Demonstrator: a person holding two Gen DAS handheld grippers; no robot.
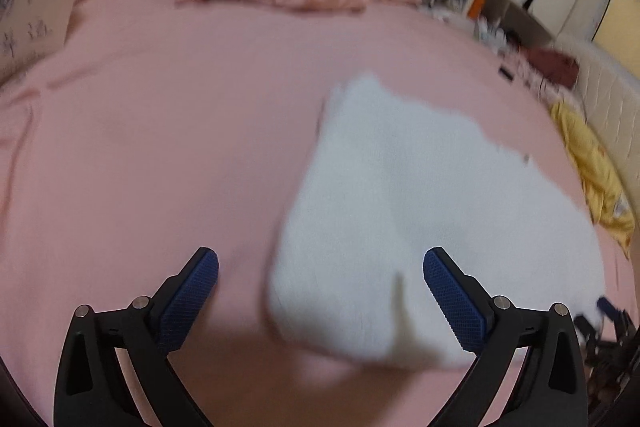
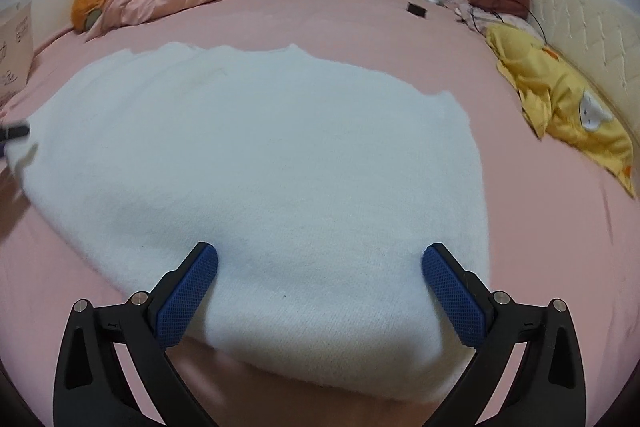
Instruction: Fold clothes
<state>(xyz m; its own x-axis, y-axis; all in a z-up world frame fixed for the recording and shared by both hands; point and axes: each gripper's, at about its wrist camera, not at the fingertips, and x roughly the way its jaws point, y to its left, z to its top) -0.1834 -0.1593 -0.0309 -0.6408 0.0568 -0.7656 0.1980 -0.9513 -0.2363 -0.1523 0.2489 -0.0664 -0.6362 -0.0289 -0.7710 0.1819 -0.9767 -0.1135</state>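
White knit garment (image 2: 256, 187) lies folded on the pink bedsheet (image 2: 540, 227); your right gripper (image 2: 320, 269) hovers spread above it, your left gripper (image 1: 320, 267) spread at its blurred edge, with bare sheet alongside.

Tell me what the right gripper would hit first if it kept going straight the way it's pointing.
Probably the white garment spread on the pink bed; the right gripper points down at it, jaws open, nothing in between.
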